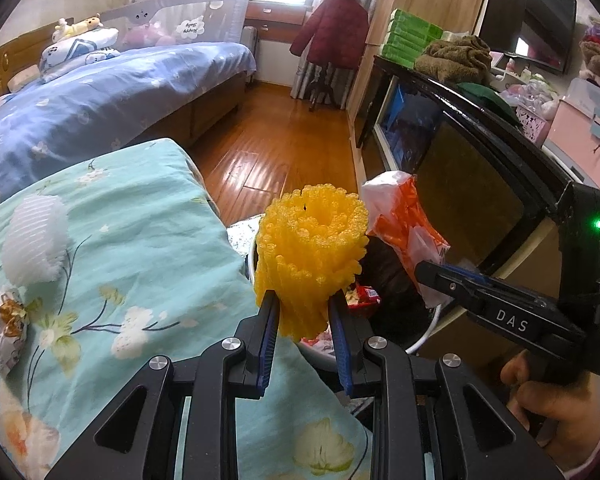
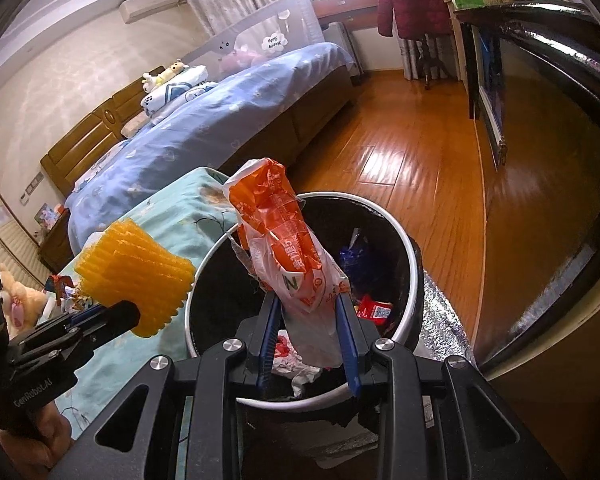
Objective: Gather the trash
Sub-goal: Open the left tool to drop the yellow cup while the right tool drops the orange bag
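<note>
My left gripper (image 1: 303, 298) is shut on a yellow foam fruit net (image 1: 312, 256), held at the edge of the teal floral quilt beside the bin. The same net (image 2: 136, 280) and left gripper (image 2: 112, 314) appear at the left of the right wrist view. My right gripper (image 2: 309, 298) is shut on an orange and white plastic bag (image 2: 284, 248), which hangs over the open mouth of a round black-lined trash bin (image 2: 414, 252). Several wrappers lie inside the bin. From the left wrist, that bag (image 1: 404, 220) and the right gripper (image 1: 436, 272) show at right.
A white foam net (image 1: 34, 240) and a crumpled wrapper (image 1: 4, 328) lie on the teal quilt (image 1: 140, 240). A blue bed (image 2: 220, 120) stands behind. A dark cabinet (image 1: 480, 152) lines the right side, with wooden floor (image 2: 400, 152) between. A hand (image 1: 548, 396) grips the right handle.
</note>
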Demonstrator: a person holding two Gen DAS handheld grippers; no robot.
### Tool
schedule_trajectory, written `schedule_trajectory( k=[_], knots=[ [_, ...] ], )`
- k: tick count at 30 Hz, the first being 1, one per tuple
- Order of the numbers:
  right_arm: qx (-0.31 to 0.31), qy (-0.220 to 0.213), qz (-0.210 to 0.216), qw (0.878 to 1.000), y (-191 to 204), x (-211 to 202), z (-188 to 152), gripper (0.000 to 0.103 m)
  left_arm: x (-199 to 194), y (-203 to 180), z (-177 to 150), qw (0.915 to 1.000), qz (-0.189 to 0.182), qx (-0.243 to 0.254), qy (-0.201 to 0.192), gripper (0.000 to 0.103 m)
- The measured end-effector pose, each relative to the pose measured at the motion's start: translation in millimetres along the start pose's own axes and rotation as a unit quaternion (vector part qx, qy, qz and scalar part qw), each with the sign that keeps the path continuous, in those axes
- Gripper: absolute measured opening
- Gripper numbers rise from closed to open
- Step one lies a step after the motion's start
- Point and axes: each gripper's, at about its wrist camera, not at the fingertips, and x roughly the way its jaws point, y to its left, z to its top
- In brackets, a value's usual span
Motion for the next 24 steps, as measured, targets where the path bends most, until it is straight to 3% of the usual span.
schedule_trajectory(
  k=[19,24],
  knots=[
    [0.022,0.015,-0.002,1.000,-11.6,13.0,11.9,0.029,27.6,-10.2,15.2,0.9998,0.000,0.008,0.019,0.027],
    [0.025,0.009,0.001,1.000,-13.0,12.3,13.6,0.038,27.5,-9.7,15.4,0.9998,0.006,0.009,0.018,0.034]
  ],
)
